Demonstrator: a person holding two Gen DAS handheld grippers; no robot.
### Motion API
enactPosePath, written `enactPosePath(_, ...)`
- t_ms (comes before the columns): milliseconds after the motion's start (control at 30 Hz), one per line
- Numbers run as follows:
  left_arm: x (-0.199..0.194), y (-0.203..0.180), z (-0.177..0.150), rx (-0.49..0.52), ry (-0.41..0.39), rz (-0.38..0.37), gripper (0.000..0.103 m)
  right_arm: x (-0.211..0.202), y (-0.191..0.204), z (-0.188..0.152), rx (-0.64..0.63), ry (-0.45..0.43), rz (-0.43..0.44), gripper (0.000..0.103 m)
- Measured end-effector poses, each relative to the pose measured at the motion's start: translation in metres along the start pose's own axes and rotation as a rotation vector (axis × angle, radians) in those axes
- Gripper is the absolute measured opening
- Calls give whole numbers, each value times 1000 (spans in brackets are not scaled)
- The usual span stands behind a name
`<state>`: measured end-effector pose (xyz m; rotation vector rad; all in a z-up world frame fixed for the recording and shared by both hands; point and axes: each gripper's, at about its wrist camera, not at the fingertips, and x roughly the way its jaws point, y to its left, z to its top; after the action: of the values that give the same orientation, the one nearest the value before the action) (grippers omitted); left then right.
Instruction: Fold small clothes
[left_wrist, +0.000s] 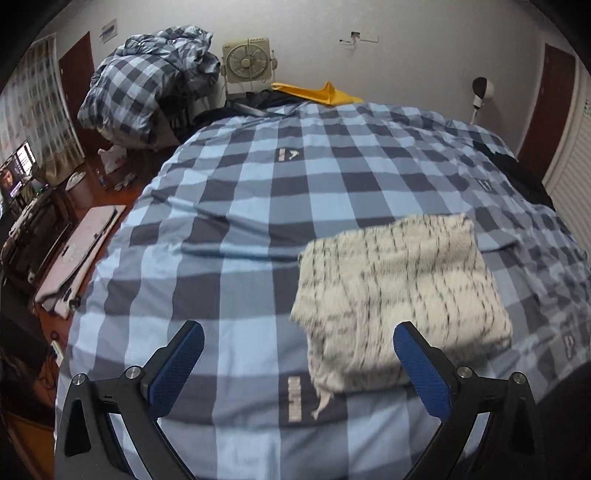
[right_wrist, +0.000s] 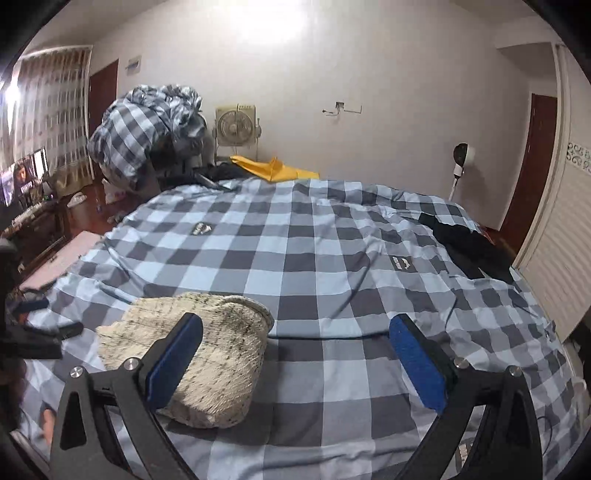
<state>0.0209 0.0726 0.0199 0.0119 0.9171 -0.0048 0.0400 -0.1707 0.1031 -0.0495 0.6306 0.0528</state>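
Blue-padded left tongs (left_wrist: 298, 339) and right tongs (right_wrist: 295, 334) spread wide (empty) above folded cream garment (left_wrist: 402, 306)

Your left gripper (left_wrist: 299, 339) has black angular arms, silver round screws at the joints, triangular cut-outs and textured blue pads (left_wrist: 421, 373). Your right gripper (right_wrist: 295, 332) matches it: the same black frame, silver screws and blue pads (right_wrist: 173, 363).

A folded garment (left_wrist: 399, 299) lies on the bed cover (left_wrist: 258, 206), toward the near edge — right of the left gripper (left_wrist: 298, 334) and left of the right gripper (right_wrist: 295, 328). Behind the bed, a fan (left_wrist: 248, 61) stands against the wall, with a heap of bedding (left_wrist: 147, 81) to its left. A dark garment (right_wrist: 469, 247) lies on the cover's far right — well apart from the folded one.
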Motion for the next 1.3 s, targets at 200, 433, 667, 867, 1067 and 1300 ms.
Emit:
enactPosePath(200, -6, -4, -3, 12, -34, 38, 103, 5, 6, 14, 139, 88, 126, 99)
enactPosePath(433, -4, -4, -6, 14, -34, 50, 103, -1, 19, 15, 206, 85, 200, 99)
enactPosePath(667, 0, -8, -6, 33, -12, 38, 103, 19, 18, 15, 90, 240, 203, 99)
enactPosePath(867, 20, -10, -9, 46, 84, 36, 103, 71, -3, -17, 84, 425, 164, 99)
enactPosePath(1067, 43, 5, -8, -7, 166, -9, 103, 116, -19, -49, 160, 531, 239, 99)
enactPosePath(1300, 97, 32, 5, -129, 286, -126, 103, 157, -26, -53, 288, 606, 348, 99)
